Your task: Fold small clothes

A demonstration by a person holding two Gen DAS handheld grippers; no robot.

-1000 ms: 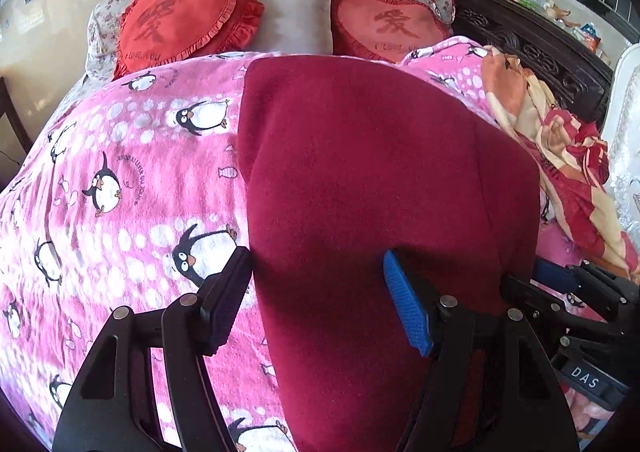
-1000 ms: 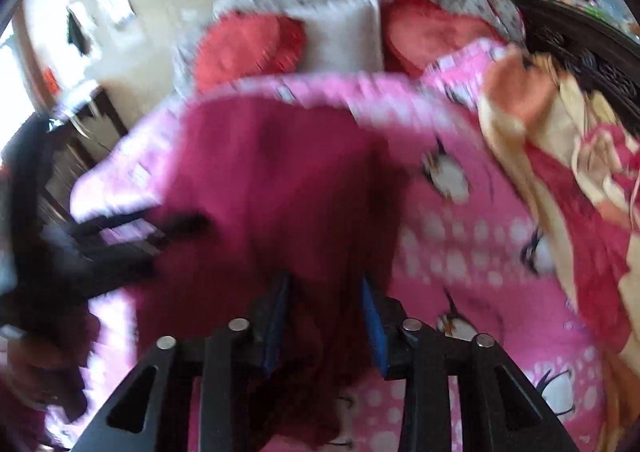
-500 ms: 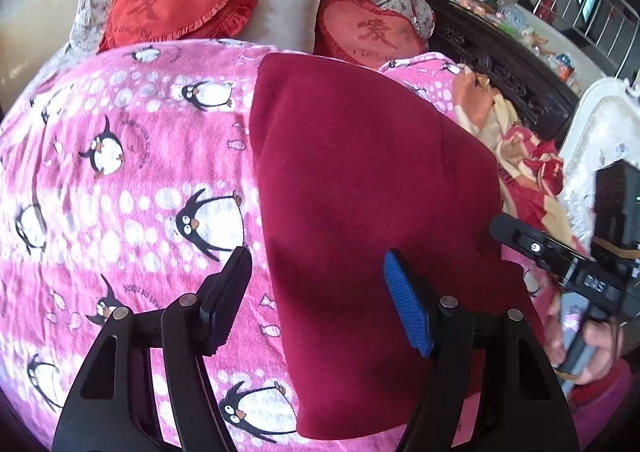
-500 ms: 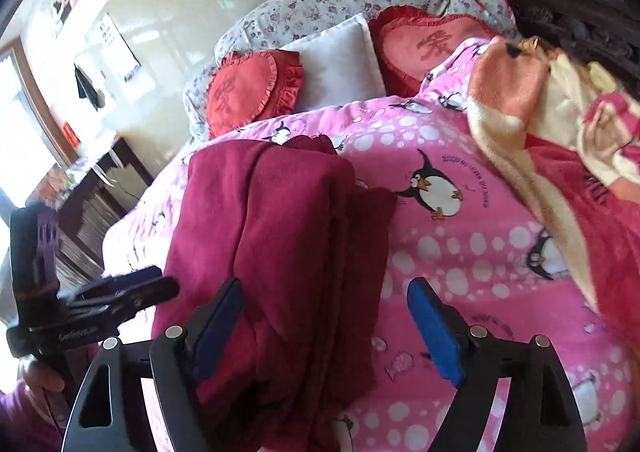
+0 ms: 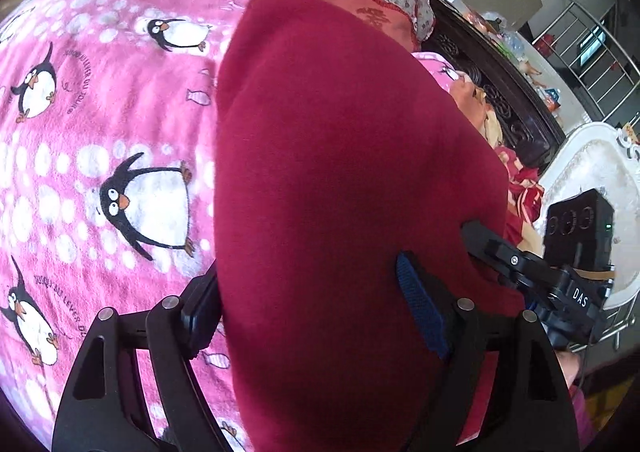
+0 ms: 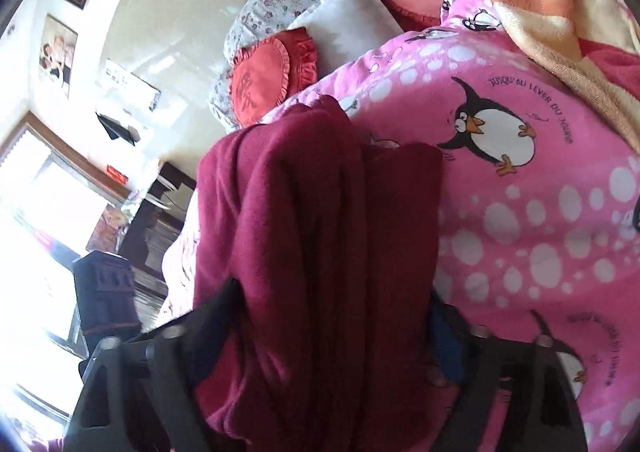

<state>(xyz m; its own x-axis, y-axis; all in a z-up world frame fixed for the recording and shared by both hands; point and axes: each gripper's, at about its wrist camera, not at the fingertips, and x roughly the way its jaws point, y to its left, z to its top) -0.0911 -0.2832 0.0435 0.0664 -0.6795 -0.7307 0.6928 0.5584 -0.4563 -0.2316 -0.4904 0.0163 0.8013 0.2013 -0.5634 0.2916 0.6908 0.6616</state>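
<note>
A dark red garment [image 5: 340, 171] lies folded lengthwise on the pink penguin blanket [image 5: 100, 111]. My left gripper [image 5: 308, 300] is open, its jaws wide apart over the garment's near left edge. In the right wrist view the garment [image 6: 320, 232] shows as a thick bundle with layered folds. My right gripper [image 6: 340, 312] is open, its jaws wide on either side of the bundle's near end. The right gripper also shows in the left wrist view [image 5: 520, 272], at the garment's right edge.
Two red heart cushions [image 6: 264, 79] and a white pillow [image 6: 352, 15] lie at the bed head. An orange and cream blanket [image 6: 552, 23] is heaped on the right side. A dark carved bed frame [image 5: 500, 99] and a white chair [image 5: 592, 171] stand to the right.
My right gripper opened from shut on the garment and let it go. Both grippers came closer to the garment's near end.
</note>
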